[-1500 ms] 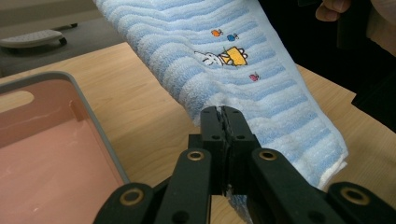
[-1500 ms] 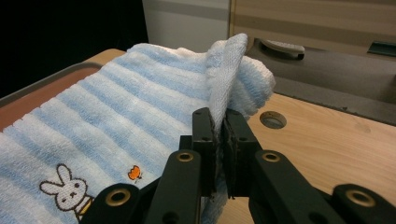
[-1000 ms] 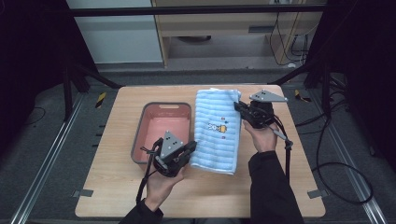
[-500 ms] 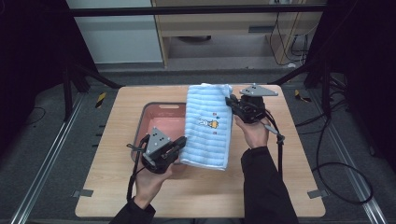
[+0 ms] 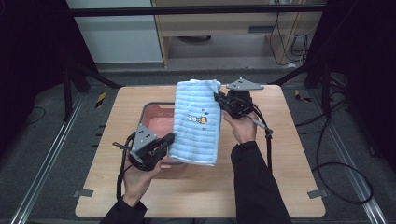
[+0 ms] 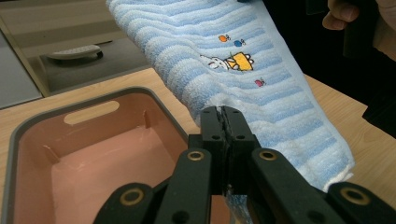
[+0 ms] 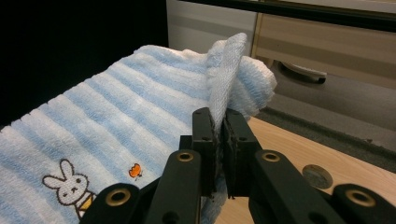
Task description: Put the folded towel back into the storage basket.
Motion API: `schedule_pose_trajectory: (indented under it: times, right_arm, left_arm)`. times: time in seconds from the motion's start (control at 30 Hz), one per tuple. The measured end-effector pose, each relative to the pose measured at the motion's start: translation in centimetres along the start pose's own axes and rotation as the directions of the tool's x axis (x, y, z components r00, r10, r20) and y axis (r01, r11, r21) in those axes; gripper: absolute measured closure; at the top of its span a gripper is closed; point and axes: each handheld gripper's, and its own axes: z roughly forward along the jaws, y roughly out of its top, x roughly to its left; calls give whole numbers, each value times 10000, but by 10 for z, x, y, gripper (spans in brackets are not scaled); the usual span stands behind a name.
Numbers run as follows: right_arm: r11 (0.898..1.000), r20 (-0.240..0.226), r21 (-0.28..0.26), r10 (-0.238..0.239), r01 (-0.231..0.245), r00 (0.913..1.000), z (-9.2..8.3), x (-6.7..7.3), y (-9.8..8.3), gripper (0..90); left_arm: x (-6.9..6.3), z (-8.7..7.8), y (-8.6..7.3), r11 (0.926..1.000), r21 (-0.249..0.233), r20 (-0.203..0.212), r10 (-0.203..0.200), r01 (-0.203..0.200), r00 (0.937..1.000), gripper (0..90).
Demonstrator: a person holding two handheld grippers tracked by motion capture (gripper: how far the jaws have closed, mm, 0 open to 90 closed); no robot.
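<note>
A blue striped towel [image 5: 197, 122] hangs stretched between the two hand-held grippers above the wooden surface [image 5: 299, 154], slightly right of centre in the high view. The right hand-held gripper [image 5: 219, 99], at about 1 o'clock from the surface centre, is clenched on the far edge of the towel; in the right gripper view the cloth stands up in a fold between the closed jaws. The left hand-held gripper [image 5: 169, 139], at about 8 o'clock from the centre, is clenched on the towel's near left edge; in the left gripper view the jaws meet with cloth pinched between them. The towel carries a small rabbit picture [image 5: 197, 119] near its middle. A pink tray [image 5: 156, 112] with a grey rim sits on the surface at about 9 o'clock from the towel and partly beneath it. A coin [image 7: 317, 176] lies on the surface beside the right hand-held gripper.
</note>
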Motion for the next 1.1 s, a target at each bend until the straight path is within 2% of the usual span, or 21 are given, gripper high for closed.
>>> schedule_pose_trajectory:
  times: [0.3, 0.63, 1.1]
  right_arm:
    - [9999, -206, 24, -149, 149, 9997, 15, 14, 9, 848]
    - [9996, -407, -51, -288, 287, 9988, 33, 28, 16, 848]
    - [9997, -643, -95, -210, 205, 9977, 58, 41, 20, 847]
  left_arm:
    - [14, -11, -1, 9997, -164, -192, -197, 194, 9996, 886]
    - [30, -17, -4, 9995, -137, -456, -299, 293, 9985, 885]
    - [51, -23, -10, 9985, -182, -741, -535, 523, 9958, 885]
